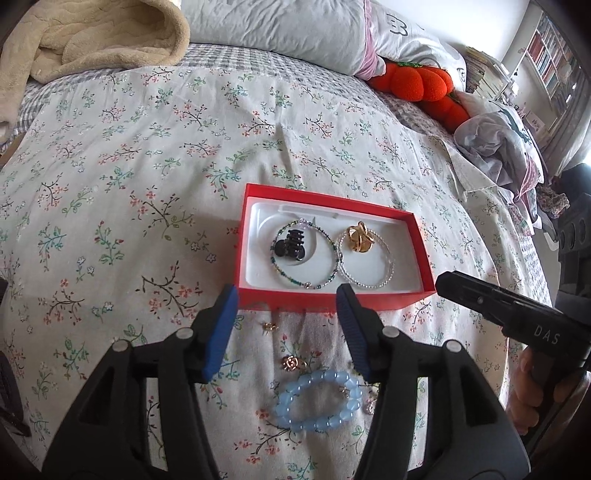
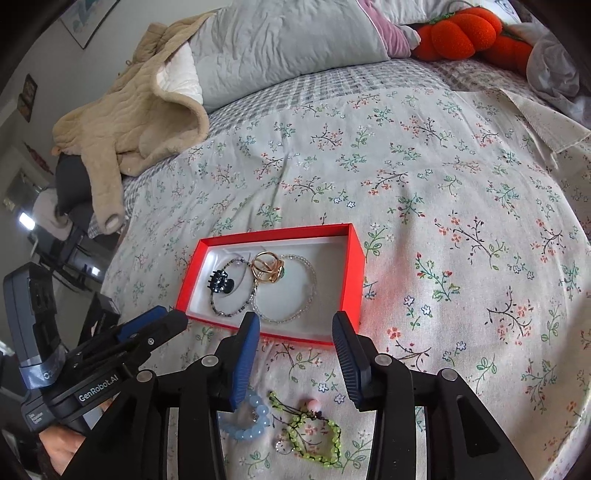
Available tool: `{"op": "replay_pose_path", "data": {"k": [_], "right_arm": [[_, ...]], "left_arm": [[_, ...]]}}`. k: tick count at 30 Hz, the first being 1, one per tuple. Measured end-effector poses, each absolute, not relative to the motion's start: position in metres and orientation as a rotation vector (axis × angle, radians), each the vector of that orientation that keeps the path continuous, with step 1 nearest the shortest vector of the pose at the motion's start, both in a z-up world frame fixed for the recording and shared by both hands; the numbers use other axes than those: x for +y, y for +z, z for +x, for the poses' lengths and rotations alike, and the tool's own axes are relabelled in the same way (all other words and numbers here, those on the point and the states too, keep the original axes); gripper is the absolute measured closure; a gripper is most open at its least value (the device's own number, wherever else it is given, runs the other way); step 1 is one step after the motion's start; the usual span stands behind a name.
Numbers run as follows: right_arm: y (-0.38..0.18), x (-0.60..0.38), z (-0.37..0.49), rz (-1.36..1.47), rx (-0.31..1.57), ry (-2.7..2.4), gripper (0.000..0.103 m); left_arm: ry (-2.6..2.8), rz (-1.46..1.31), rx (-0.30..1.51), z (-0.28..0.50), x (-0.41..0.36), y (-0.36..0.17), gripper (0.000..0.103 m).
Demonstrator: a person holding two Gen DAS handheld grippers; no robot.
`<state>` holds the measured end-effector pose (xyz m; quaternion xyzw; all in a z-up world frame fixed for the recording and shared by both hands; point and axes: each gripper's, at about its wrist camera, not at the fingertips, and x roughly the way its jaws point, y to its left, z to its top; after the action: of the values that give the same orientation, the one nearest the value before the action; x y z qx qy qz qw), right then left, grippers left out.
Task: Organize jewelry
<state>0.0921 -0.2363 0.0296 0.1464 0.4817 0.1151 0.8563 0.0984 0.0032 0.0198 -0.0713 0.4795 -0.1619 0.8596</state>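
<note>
A bedroom in a home.
A bed point(image 1: 147, 155) with a floral sheet fills both views, grey pillows point(image 1: 273, 26) at its head edge, a beige fleece jacket point(image 2: 140, 110) near one corner, an orange plush point(image 1: 417, 85) by the pillows, bookshelves point(image 1: 554, 59) beyond, and a framed picture point(image 2: 86, 18) on the wall.

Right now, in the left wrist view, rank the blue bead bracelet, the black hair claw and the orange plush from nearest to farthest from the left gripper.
1. blue bead bracelet, on the bedspread between the left gripper fingers.
2. black hair claw, inside the red box, left part.
3. orange plush, far right by the pillows.
</note>
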Motion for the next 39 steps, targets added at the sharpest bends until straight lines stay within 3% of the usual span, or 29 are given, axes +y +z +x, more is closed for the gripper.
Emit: {"op": "replay_pose_path", "data": {"k": [16,29,39], "right_arm": [[0.009,-0.241,0.054,0.227,1.095,0.223,0.043],[-0.026,-0.238,0.038,0.160,1.227,0.162,0.040],[-0.039,-0.235,0.041,0.141,1.271,0.122,0.040]], "left_arm": [[-0.326,-0.052,1.118,0.067,0.007,-0.004,0.024],[-0.273,0.007,1.267,0.056,0.008,-0.040,0.023],[-0.269,0.008,1.284,0.059,0.000,-0.049,0.023]]}}
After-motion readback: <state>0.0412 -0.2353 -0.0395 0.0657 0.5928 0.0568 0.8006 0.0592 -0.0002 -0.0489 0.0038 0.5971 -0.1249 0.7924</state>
